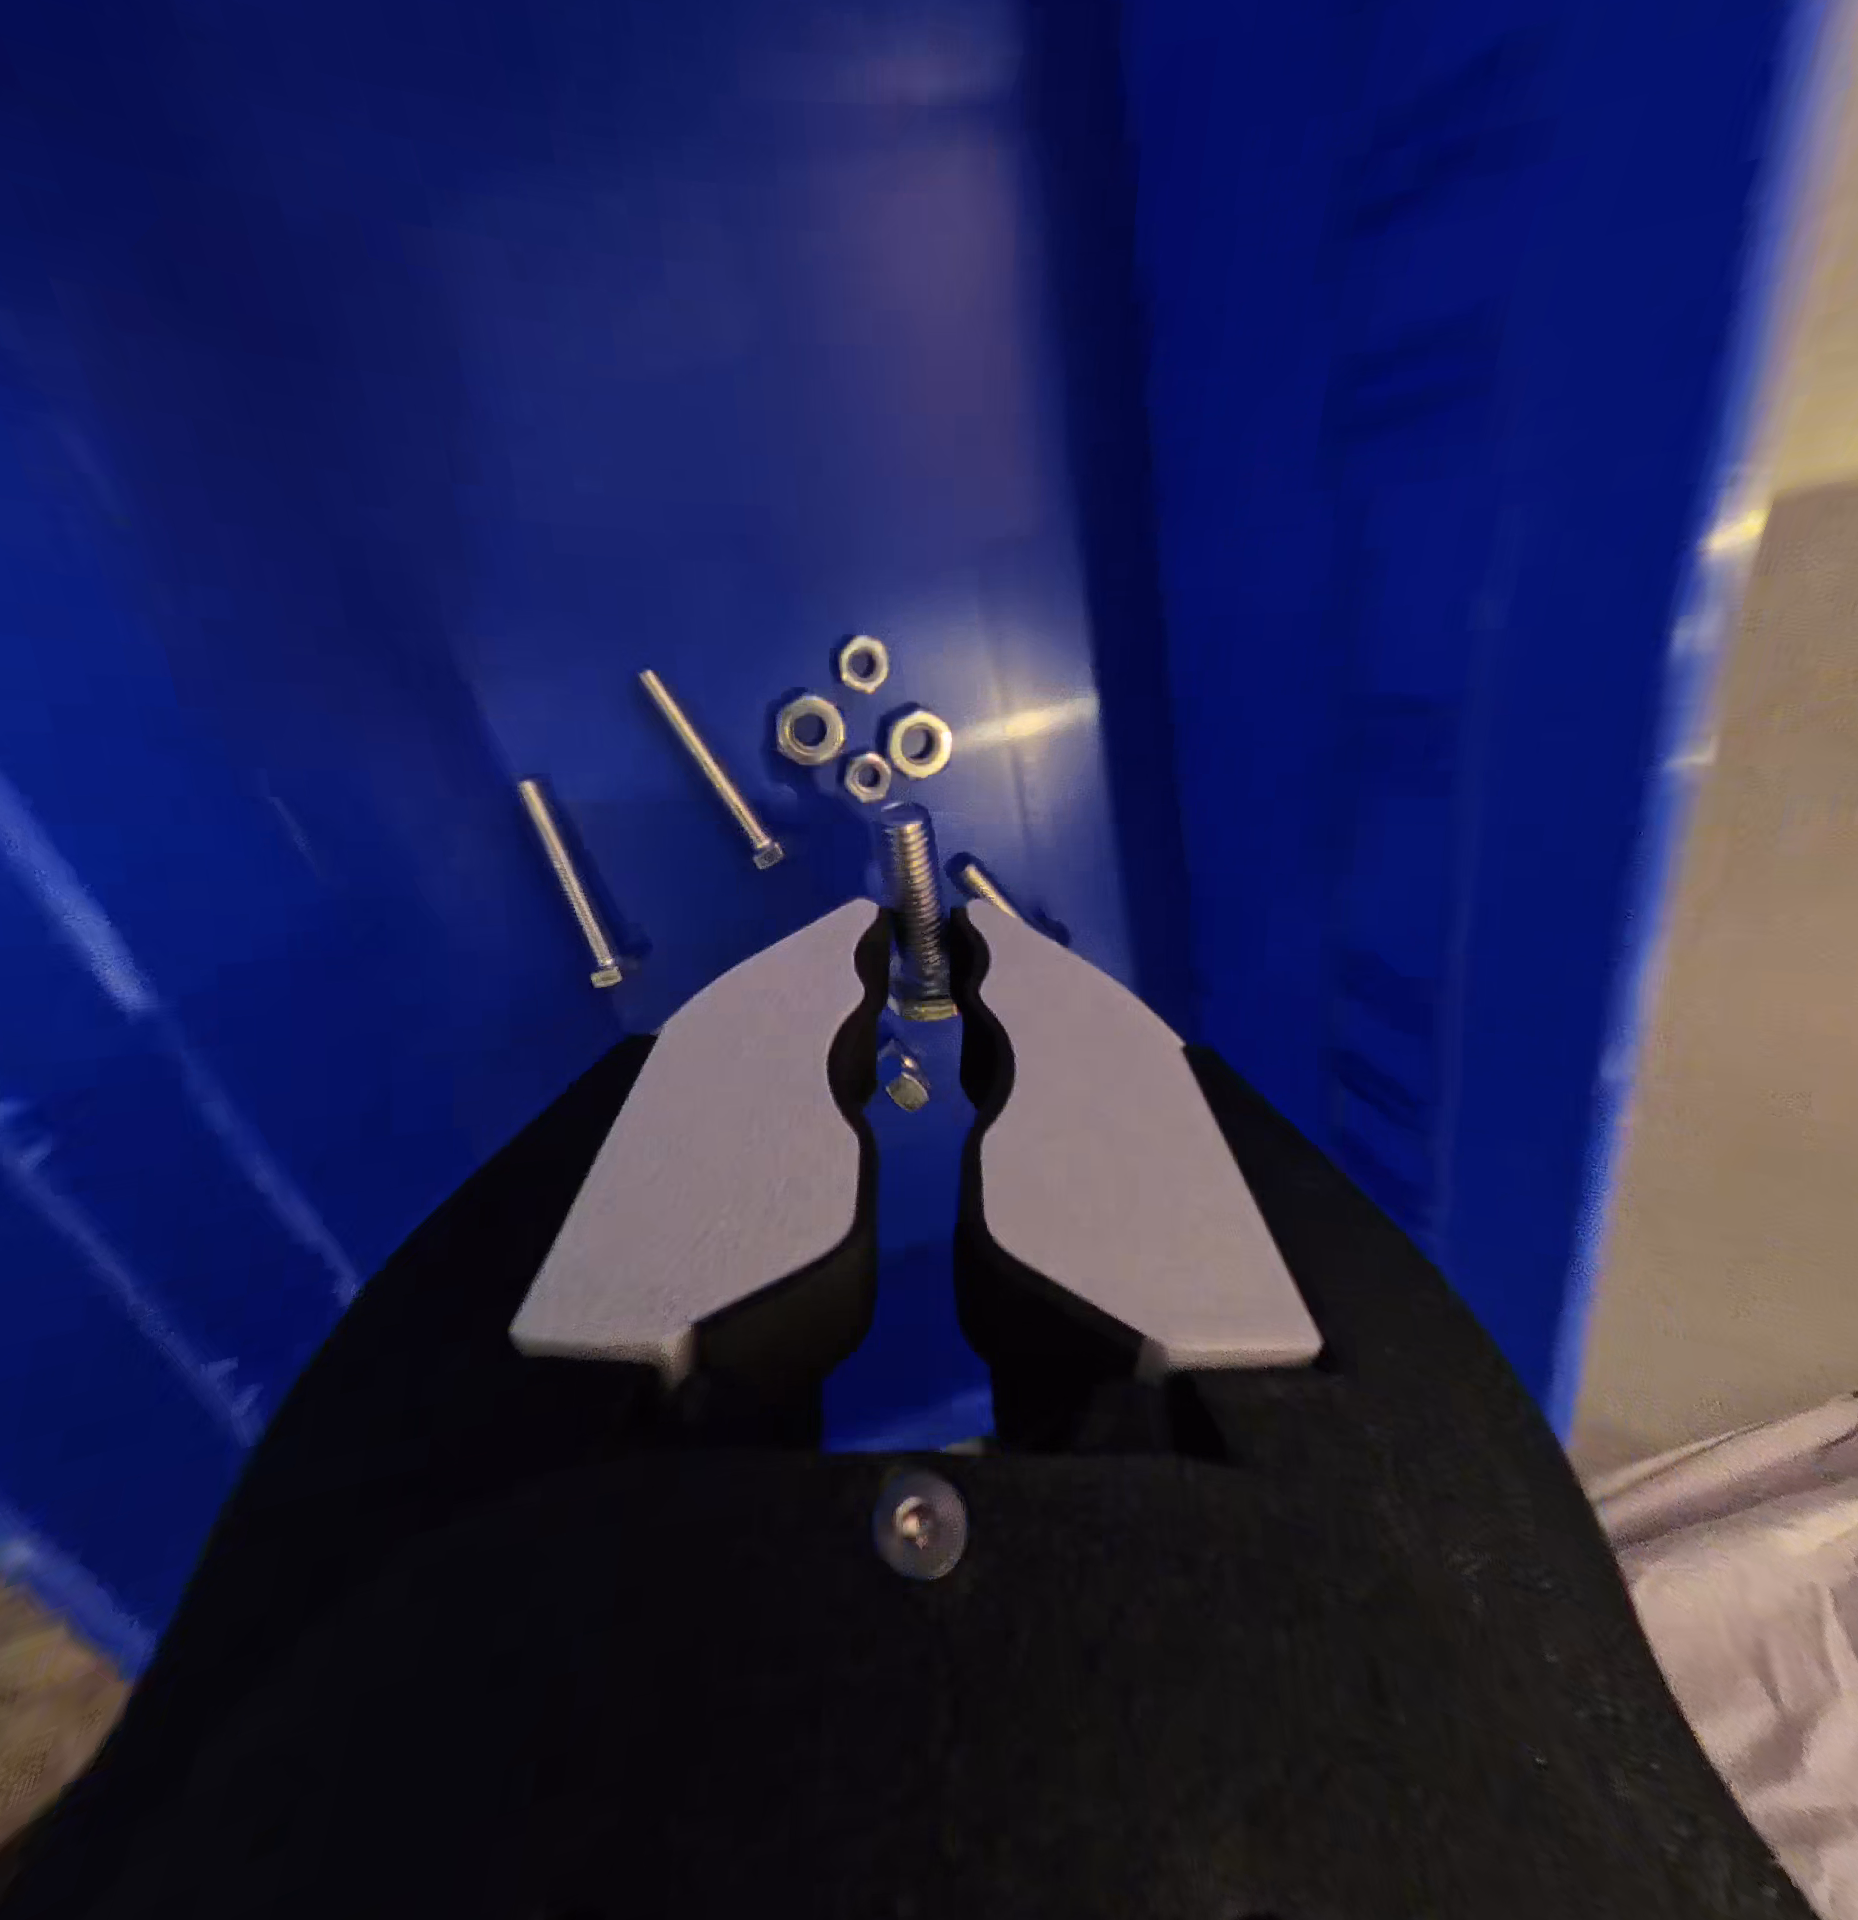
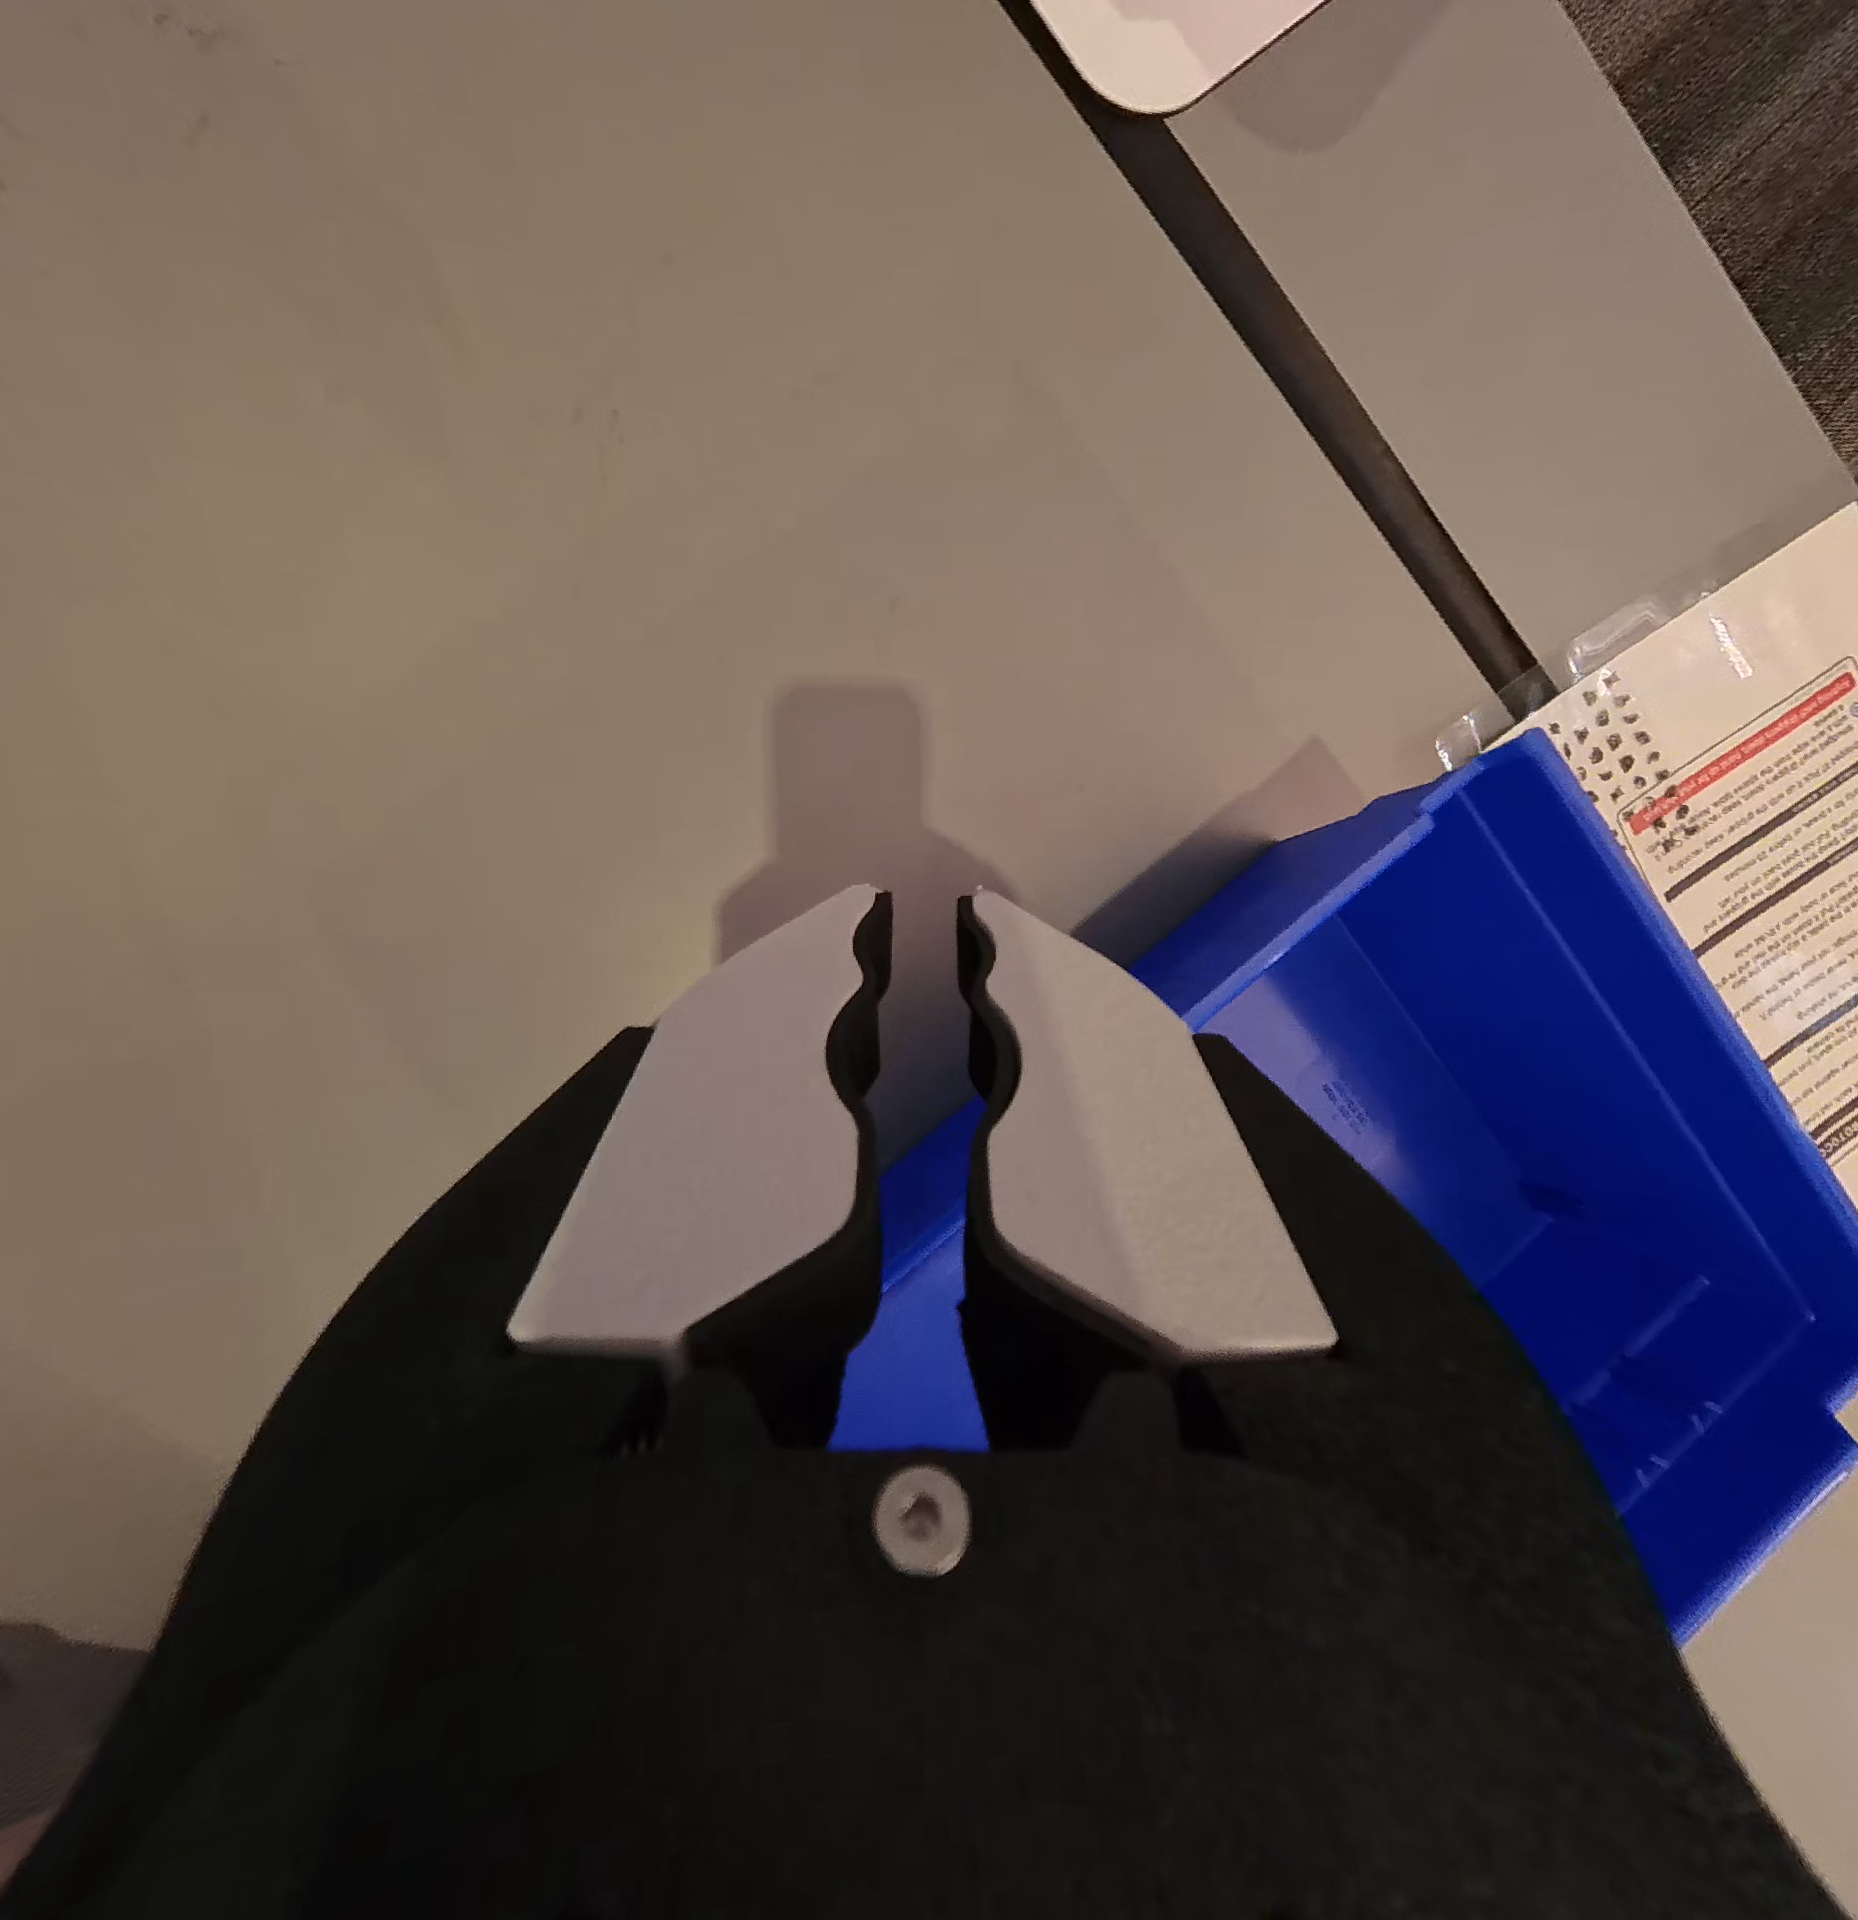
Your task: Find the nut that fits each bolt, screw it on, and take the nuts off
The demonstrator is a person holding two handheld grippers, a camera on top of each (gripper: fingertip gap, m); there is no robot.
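My left gripper is shut on a short thick bolt, threaded end pointing away, above the floor of a blue bin. Several loose nuts lie just beyond the bolt's tip. Two long thin bolts lie to the left. Another bolt is partly hidden behind the right finger. A small hex piece lies below, between the fingers. My right gripper is empty with a narrow gap between its jaws, over the grey table beside the blue bin.
The bin's right wall rises close to my left gripper. In the right wrist view a laminated printed sheet lies past the bin, a dark seam crosses the table, and a white object sits at the top edge. My right tips are roughly 25 cm from the dark seam.
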